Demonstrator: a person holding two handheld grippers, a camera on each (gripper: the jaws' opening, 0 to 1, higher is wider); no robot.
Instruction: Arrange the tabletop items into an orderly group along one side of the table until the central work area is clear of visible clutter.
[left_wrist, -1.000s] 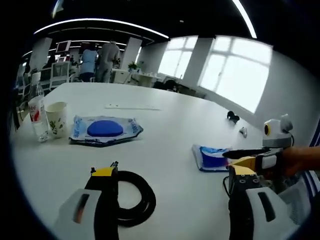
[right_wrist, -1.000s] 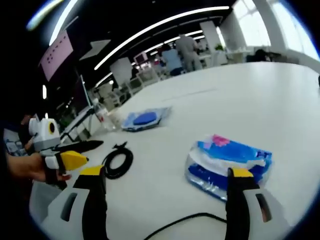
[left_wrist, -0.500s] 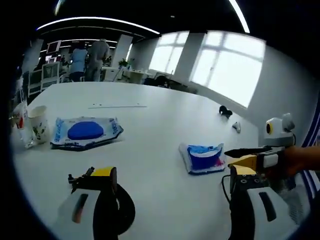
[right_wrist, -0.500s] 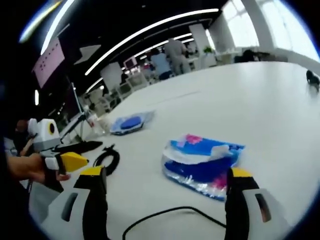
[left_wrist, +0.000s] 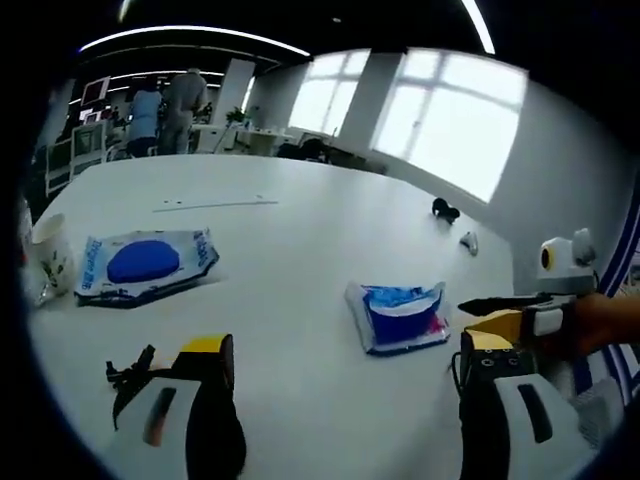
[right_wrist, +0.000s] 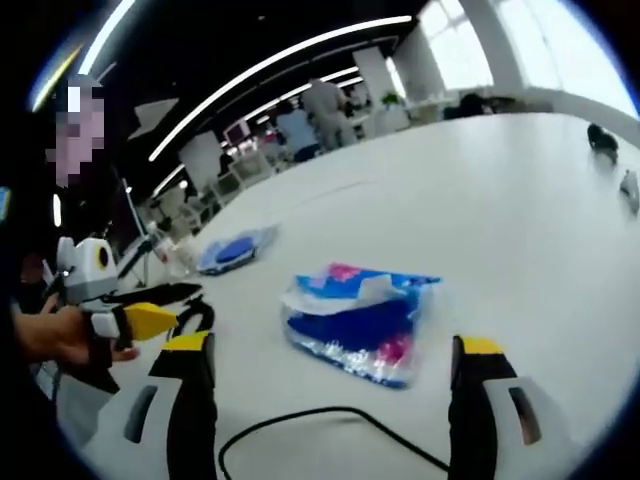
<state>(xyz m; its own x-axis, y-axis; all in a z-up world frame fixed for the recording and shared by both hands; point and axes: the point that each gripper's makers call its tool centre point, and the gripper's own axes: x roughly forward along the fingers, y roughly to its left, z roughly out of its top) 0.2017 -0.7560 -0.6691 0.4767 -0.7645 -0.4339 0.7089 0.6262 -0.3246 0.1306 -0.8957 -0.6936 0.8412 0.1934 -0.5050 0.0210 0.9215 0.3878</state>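
While both grippers hover above the white table (left_wrist: 300, 230) with jaws spread wide and nothing between them, the crinkled blue-and-pink plastic packet (right_wrist: 360, 320) lies straight ahead of the right gripper (right_wrist: 335, 385) — between its two jaw lines and near. For the left gripper (left_wrist: 345, 385) this packet sits forward and slightly right, so I judge the right one better placed to take it.
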